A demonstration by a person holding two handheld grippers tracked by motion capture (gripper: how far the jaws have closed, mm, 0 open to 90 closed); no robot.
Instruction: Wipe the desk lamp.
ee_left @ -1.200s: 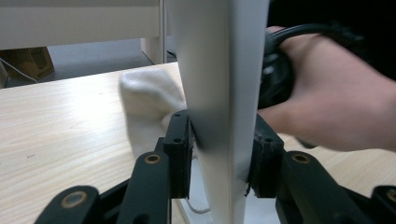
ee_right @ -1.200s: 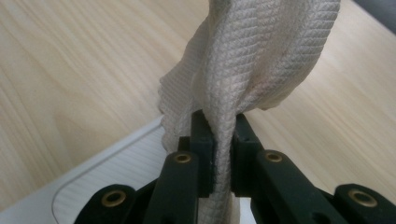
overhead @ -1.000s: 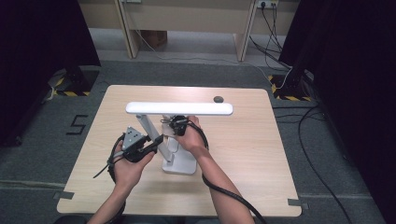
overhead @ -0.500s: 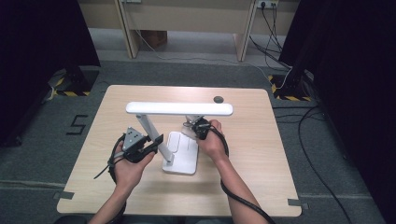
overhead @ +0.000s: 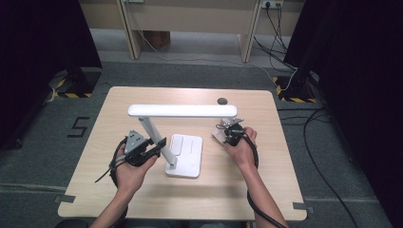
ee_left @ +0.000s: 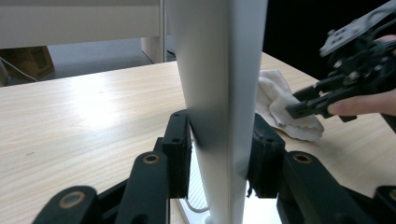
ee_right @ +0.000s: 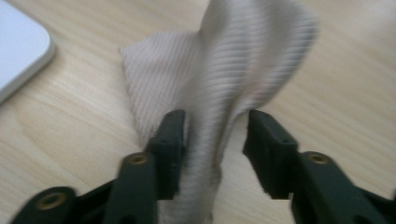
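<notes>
A white desk lamp stands mid-table, with a long head [overhead: 182,110], a slanted stem [overhead: 153,129] and a flat base [overhead: 186,153]. My left gripper [overhead: 159,145] is shut on the stem [ee_left: 219,84], a pad pressing each side. My right gripper [overhead: 223,131] is to the right of the base, over a crumpled white cloth [overhead: 217,135]. Its jaws have just been opening. In the right gripper view the cloth [ee_right: 243,60] rises between the parted jaws of that gripper [ee_right: 215,135], touching one pad and clear of the other. The left gripper view shows the cloth [ee_left: 280,109] under the right gripper [ee_left: 299,103].
A small dark round object [overhead: 221,100] lies near the table's far edge. The wooden table [overhead: 271,190] has bare room in front and at the right. The lamp base corner [ee_right: 18,51] lies left of the cloth. Cables run over the floor around the table.
The right gripper has moved from the lamp stem to the right, past the base, carrying the cloth, and its jaws have parted. The left gripper has kept its hold on the stem.
</notes>
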